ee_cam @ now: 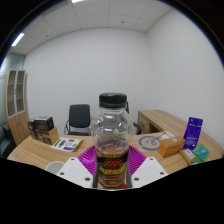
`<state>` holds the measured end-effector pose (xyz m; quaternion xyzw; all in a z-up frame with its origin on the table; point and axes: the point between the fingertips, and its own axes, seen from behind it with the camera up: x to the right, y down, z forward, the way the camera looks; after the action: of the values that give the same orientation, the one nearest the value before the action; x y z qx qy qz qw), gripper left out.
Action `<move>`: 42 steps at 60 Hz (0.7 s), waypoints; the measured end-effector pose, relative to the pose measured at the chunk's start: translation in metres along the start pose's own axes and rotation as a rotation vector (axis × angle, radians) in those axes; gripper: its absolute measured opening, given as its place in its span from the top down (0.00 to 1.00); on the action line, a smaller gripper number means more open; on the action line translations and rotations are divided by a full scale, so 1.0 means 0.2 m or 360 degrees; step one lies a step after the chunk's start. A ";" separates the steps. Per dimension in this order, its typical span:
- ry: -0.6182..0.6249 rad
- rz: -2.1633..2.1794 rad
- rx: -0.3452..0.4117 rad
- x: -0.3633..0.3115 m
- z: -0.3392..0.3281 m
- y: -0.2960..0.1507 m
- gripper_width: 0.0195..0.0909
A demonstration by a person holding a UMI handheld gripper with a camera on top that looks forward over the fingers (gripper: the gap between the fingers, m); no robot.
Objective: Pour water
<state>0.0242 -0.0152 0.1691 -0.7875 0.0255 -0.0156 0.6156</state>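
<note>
1. Gripper view shows a clear plastic bottle (112, 140) with a black cap and a yellow label, standing upright and filling the space directly between our two fingers.
2. We see the gripper (112, 168) clamped on that bottle: the magenta pads (88, 158) press against its lower body on both sides, with no gap showing.
3. Behind the bottle lies a wooden desk (40, 150); we judge the bottle is lifted off it, though its base is hidden.
4. To the left of the bottle sit a small dark box (42, 127) and a flat book-like item (67, 144); behind the bottle stands a black office chair (78, 118).
5. To the right of the bottle we find a purple carton (192, 131) and a round white object (150, 143), too small to name.
6. The cap looks to be on and the bottle untilted, so we judge pouring has not begun; grasping is done, while uncapping, finding a receiving vessel and tipping remain.
</note>
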 end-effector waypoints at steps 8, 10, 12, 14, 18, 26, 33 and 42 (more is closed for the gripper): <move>0.0007 -0.0031 -0.0092 0.07 0.04 0.25 0.75; 0.0005 -0.0029 -0.0112 0.05 0.04 0.28 0.75; -0.0008 -0.0022 -0.0116 0.07 0.03 0.33 0.75; -0.0011 -0.0014 -0.0133 0.07 0.03 0.37 0.75; -0.0007 -0.0008 -0.0114 0.07 0.03 0.40 0.74; -0.0003 -0.0033 -0.0091 0.06 0.02 0.40 0.62; 0.0015 -0.0001 -0.0187 0.08 0.01 0.44 0.18; 0.0076 0.0006 -0.0234 0.09 -0.14 0.38 0.06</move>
<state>0.0389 -0.0617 0.1030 -0.8300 0.0427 -0.0312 0.5553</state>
